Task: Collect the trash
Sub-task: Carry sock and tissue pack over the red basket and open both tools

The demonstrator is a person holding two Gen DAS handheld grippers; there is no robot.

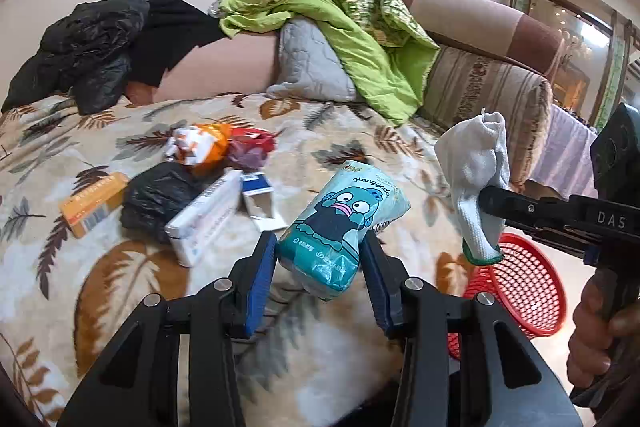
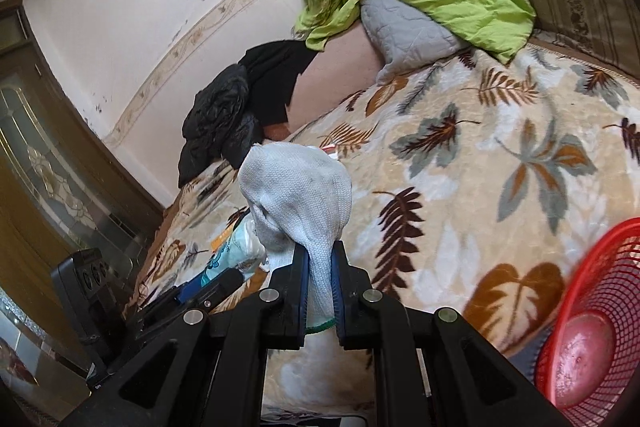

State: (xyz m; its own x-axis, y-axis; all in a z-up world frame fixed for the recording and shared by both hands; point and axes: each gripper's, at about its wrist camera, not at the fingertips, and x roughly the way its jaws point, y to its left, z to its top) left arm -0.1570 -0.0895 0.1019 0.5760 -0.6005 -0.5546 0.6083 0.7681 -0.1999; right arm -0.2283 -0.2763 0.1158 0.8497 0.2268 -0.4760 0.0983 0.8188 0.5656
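Your left gripper [image 1: 320, 247] fingers clamp the tissue pack [image 1: 340, 223], right gripper [image 2: 320, 279] fingers clamp the white glove [image 2: 298, 195]; glove's limp & could snag the red basket [image 2: 592, 311] rim off the bed edge.

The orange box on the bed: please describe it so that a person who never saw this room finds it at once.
On the leaf-patterned blanket lies a cluster of litter, left of the left gripper. The orange box is its leftmost piece, just left of a crumpled black bag. Unlike the long white box beyond that bag, it is flat, orange-yellow, with a barcode on its side.
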